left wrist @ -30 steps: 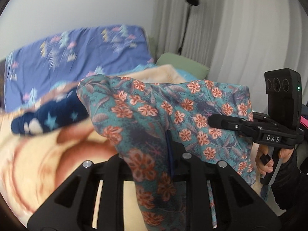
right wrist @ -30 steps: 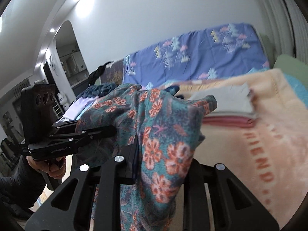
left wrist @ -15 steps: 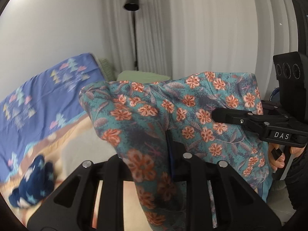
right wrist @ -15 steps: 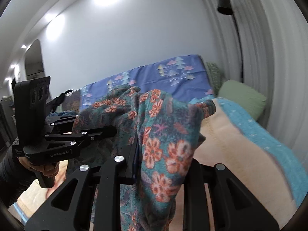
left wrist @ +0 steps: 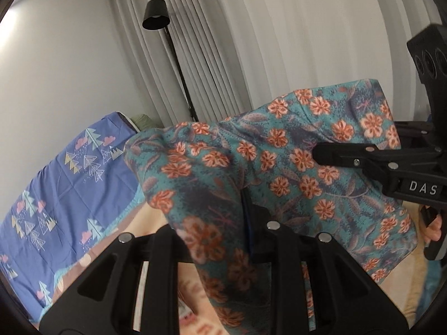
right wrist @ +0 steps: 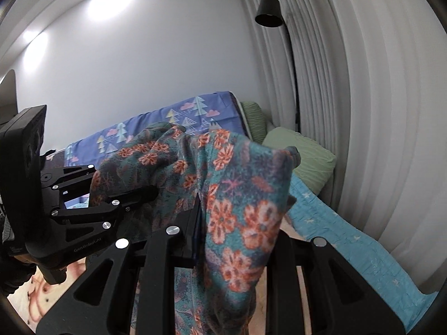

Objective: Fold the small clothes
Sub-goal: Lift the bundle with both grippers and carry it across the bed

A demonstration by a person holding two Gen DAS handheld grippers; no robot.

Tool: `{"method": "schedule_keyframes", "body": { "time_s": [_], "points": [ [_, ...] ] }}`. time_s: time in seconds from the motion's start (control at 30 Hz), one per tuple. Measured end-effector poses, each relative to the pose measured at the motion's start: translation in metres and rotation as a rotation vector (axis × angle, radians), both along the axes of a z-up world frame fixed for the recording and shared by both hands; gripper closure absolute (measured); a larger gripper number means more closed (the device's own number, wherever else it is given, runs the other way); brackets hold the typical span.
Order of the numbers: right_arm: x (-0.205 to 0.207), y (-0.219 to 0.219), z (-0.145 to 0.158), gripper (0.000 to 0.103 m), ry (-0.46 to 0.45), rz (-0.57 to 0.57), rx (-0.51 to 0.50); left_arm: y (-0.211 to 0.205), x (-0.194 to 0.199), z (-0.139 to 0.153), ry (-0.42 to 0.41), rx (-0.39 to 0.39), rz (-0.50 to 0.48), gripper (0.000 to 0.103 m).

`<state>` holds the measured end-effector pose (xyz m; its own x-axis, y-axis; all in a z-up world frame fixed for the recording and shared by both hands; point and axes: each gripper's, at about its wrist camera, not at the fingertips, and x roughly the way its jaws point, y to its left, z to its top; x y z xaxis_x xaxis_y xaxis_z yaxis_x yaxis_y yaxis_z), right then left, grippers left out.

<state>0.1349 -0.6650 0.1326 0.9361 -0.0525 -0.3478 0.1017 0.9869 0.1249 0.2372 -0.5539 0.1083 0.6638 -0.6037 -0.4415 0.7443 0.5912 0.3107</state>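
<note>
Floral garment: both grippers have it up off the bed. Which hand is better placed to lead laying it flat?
Left, marginally. Both the left gripper and the right gripper are shut on the floral garment, held above the peach blanket. The open stretch of blanket shows on the left gripper's side.

A teal garment carries orange flowers and dark leaves. The blue sheet at left shows pastel trees and clouds. Green pillow, turquoise star-dotted blanket, black lamp, white curtains.
</note>
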Motion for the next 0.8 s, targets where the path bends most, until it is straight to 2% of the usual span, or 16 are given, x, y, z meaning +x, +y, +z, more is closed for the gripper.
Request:
{"method": "schedule_keyframes", "body": {
  "time_s": [0.23, 0.33, 0.37, 0.4, 0.43, 0.47, 0.53, 0.6, 0.63, 0.67, 0.7, 0.73, 0.8],
  "points": [
    [0.044, -0.015, -0.019, 0.081, 0.040, -0.043, -0.018, -0.023, 0.043, -0.024, 0.007, 0.030, 0.018, 0.080],
    [0.070, -0.019, -0.031, 0.080, 0.058, -0.052, -0.005, -0.030, 0.059, -0.036, 0.006, 0.035, 0.043, 0.073],
    [0.077, -0.022, -0.037, 0.080, 0.062, -0.056, -0.003, -0.031, 0.066, -0.042, 0.001, 0.035, 0.059, 0.063],
    [0.083, -0.023, -0.045, 0.072, 0.072, -0.073, -0.018, -0.032, 0.074, -0.050, -0.004, 0.050, 0.089, 0.053],
    [0.096, -0.027, -0.057, 0.048, 0.104, -0.122, -0.053, -0.034, 0.082, -0.060, -0.002, 0.076, 0.131, 0.031],
    [0.104, -0.031, -0.071, 0.039, 0.155, -0.201, -0.082, -0.033, 0.088, -0.077, 0.021, 0.108, 0.162, 0.029],
    [0.120, -0.046, -0.111, 0.037, 0.308, -0.347, -0.069, -0.031, 0.097, -0.109, 0.091, 0.184, 0.163, 0.029],
    [0.124, -0.056, -0.147, 0.037, 0.426, -0.350, 0.000, -0.029, 0.098, -0.153, 0.183, 0.291, 0.124, 0.029],
    [0.125, -0.062, -0.175, 0.035, 0.517, -0.359, 0.036, -0.029, 0.094, -0.181, 0.204, 0.375, 0.103, 0.029],
    [0.124, -0.066, -0.194, 0.031, 0.559, -0.365, 0.061, -0.028, 0.089, -0.197, 0.199, 0.410, 0.087, 0.029],
    [0.116, -0.069, -0.208, 0.028, 0.521, -0.368, 0.105, -0.026, 0.083, -0.207, 0.163, 0.394, 0.092, 0.030],
    [0.109, -0.071, -0.212, 0.028, 0.480, -0.370, 0.126, -0.023, 0.081, -0.209, 0.165, 0.348, 0.115, 0.031],
    [0.105, -0.072, -0.212, 0.028, 0.465, -0.379, 0.135, -0.017, 0.086, -0.207, 0.247, 0.297, 0.147, 0.034]
  ]
}}
